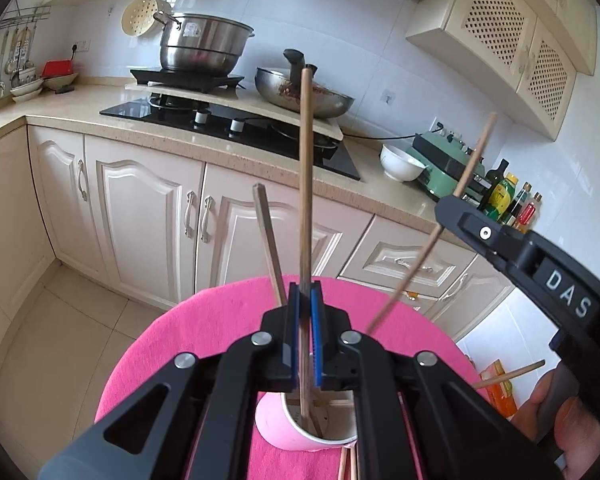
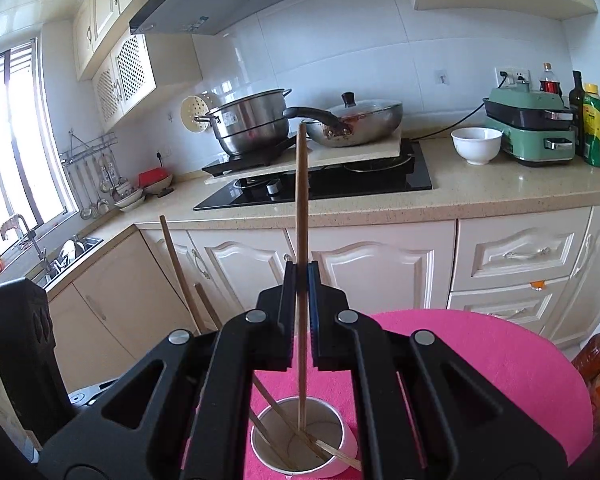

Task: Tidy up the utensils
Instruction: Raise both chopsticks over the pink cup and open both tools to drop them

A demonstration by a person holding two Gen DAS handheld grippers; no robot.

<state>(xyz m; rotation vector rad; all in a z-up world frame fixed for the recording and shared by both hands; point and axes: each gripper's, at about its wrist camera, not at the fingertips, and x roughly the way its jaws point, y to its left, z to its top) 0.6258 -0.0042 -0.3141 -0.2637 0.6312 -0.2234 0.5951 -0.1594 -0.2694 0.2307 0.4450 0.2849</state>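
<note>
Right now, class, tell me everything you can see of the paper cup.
The cup is white paper with a rolled rim, standing upright and open on the pink cloth. Several wooden chopsticks lean inside it. The right gripper holds one chopstick upright, its lower end in the cup. The left gripper holds another the same way.

Cup (image 2: 300, 440) on table (image 2: 500, 360), chopsticks (image 2: 302, 240) standing in it — counter (image 2: 500, 192) behind, apparently well apart.
</note>
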